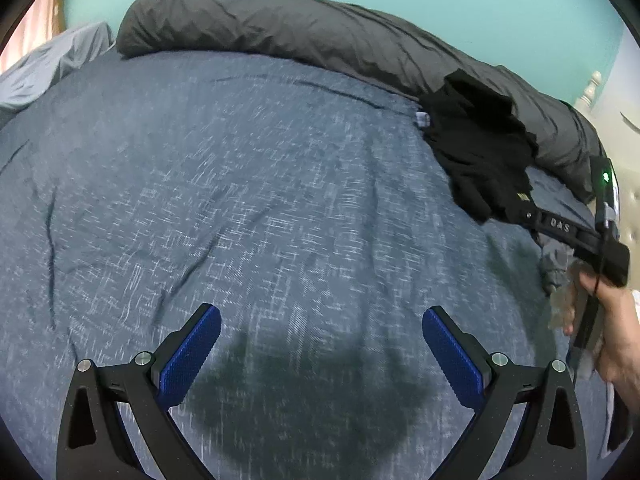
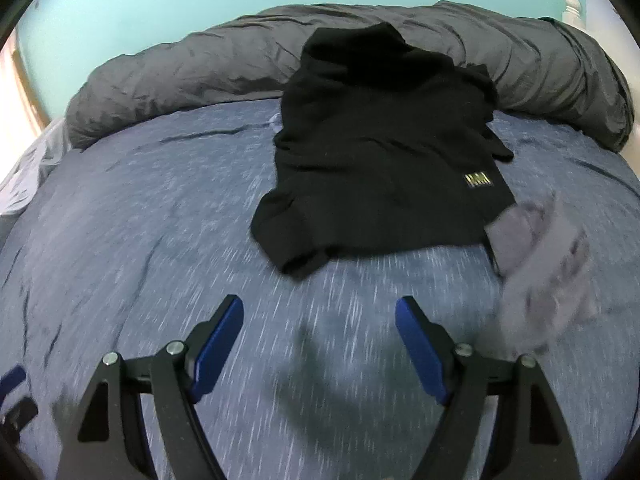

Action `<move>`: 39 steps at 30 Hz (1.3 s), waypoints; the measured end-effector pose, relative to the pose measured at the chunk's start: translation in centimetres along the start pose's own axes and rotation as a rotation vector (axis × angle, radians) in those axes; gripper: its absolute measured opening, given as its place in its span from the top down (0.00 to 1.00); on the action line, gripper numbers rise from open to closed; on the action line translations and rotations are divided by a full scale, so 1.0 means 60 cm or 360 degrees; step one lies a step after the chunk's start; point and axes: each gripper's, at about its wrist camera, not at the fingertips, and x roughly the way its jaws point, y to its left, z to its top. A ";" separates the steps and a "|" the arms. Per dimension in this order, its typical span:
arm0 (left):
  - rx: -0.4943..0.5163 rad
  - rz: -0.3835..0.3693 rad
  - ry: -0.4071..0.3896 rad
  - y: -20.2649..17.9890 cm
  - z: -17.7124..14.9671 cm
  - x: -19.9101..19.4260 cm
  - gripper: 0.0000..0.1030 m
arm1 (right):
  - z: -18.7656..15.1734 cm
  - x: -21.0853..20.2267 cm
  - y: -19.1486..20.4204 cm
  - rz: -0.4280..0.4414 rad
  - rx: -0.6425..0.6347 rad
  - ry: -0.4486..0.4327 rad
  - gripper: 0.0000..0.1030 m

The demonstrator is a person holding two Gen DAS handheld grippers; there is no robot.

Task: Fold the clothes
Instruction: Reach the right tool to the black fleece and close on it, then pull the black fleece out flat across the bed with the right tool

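I am holding both my left gripper and right gripper wide open, gripping nothing, over the blue bedspread. A black shirt is lying ahead (small grey garment blurred beside it).

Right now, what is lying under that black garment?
The black garment rests on the speckled blue bedspread, its far end over the rolled grey duvet. Anything beneath it is hidden.

one black garment, one grey cloth (blurred), one dark duvet, two grippers, left gripper, right gripper
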 end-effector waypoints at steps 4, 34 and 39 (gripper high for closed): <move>-0.0017 0.0013 0.0020 0.019 0.011 0.025 0.00 | 0.036 0.050 0.002 -0.0068 -0.0033 0.0005 0.23; -0.0075 -0.0058 -0.0196 0.081 -0.109 -0.159 0.00 | -0.050 -0.214 0.136 0.0457 -0.0250 -0.0328 0.95; -0.0111 -0.0086 -0.0231 0.104 -0.169 -0.230 0.00 | -0.136 -0.308 0.170 0.0595 -0.0263 -0.0346 0.95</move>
